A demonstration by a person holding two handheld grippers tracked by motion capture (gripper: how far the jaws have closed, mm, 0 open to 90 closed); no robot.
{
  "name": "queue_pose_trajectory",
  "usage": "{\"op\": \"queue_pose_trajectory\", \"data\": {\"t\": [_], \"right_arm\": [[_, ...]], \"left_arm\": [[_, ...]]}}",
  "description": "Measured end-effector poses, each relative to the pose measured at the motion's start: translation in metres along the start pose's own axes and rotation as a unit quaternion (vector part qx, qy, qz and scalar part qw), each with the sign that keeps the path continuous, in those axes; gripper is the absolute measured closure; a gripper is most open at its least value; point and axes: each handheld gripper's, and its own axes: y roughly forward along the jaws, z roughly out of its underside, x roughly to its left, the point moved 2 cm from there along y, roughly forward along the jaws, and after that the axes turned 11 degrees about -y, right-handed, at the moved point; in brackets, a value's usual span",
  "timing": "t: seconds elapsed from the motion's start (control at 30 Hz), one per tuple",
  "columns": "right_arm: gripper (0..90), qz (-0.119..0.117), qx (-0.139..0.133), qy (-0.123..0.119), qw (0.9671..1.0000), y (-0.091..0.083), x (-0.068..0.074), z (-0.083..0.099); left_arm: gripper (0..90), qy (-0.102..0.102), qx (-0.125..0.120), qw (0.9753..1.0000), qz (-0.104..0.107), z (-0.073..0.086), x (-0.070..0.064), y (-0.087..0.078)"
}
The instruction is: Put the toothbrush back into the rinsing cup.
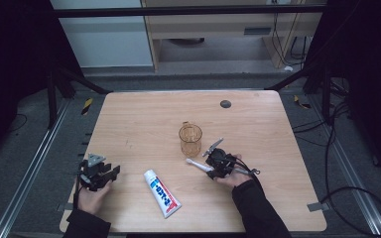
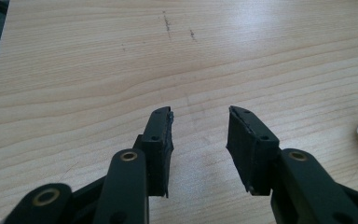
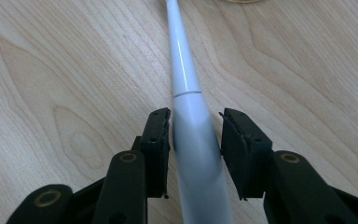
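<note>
Two hand-held grippers differ: the right (image 3: 195,135) straddles the toothbrush (image 3: 186,93) without visibly pinching it, the left (image 2: 199,135) waits spread, leaving the cup (image 1: 190,139) unfilled.

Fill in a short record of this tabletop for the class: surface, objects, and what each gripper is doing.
surface: light wooden table
cup: clear amber plastic cup, upright, mid-table
toothbrush: white plastic toothbrush, lying between the right gripper's jaws
tube: white toothpaste tube with blue and red print, lying flat near the front edge
right gripper: straddles the toothbrush handle; a slight gap shows at one jaw
left gripper: open, nothing between its jaws
</note>
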Motion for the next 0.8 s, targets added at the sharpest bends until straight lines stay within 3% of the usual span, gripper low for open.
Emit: {"op": "queue_pose_trajectory", "data": {"t": [0.7,0.8], "right_arm": [[67.5,-0.010,0.014,0.010,0.9998,0.0066,-0.0008,-0.0012],[67.7,-0.012,-0.003,0.013,0.9998,0.0006,-0.0014,-0.0003]], "left_arm": [[59.3,-0.001,0.000,1.0000,0.001,0.0001,0.0002,0.0000],[59.3,-0.002,0.001,1.0000,0.001,0.0002,0.0004,0.0004]]}}
